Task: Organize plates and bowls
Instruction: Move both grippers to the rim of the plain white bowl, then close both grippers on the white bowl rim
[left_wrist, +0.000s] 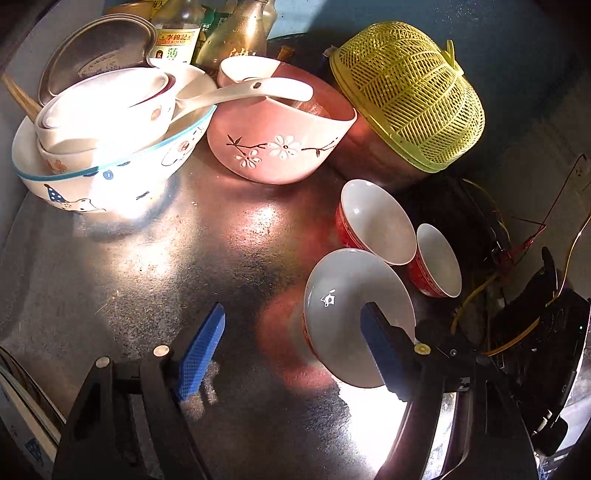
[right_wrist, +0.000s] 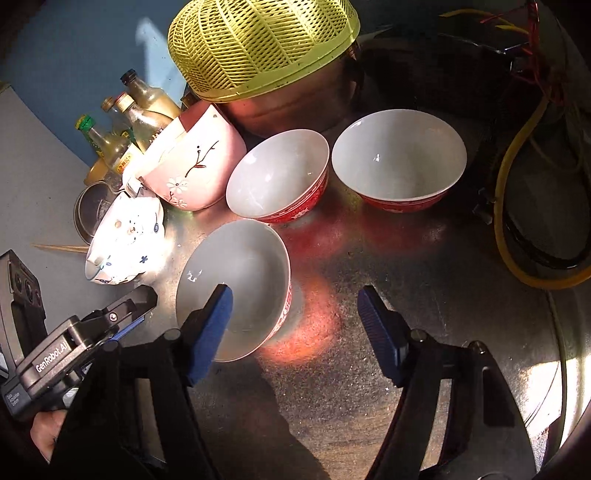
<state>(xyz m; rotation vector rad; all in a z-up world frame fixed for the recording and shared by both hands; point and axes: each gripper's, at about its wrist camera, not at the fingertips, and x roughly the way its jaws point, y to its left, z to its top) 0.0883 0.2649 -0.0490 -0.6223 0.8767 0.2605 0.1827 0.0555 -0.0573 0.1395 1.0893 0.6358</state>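
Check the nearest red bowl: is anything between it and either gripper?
Nothing visible blocks it. The nearest red bowl sits on bare metal tabletop, with one finger of the right gripper and one of the left gripper already over its white inside; neither grips it.

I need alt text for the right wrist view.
Three red bowls with white insides stand on a metal table; the right gripper hovers open near the closest one. Behind them are a pink flowered bowl and a yellow basket.

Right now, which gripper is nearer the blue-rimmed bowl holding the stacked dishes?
Left. The left gripper hovers just in front of the blue-rimmed bowl; the right gripper is farther off, over the nearest red bowl.
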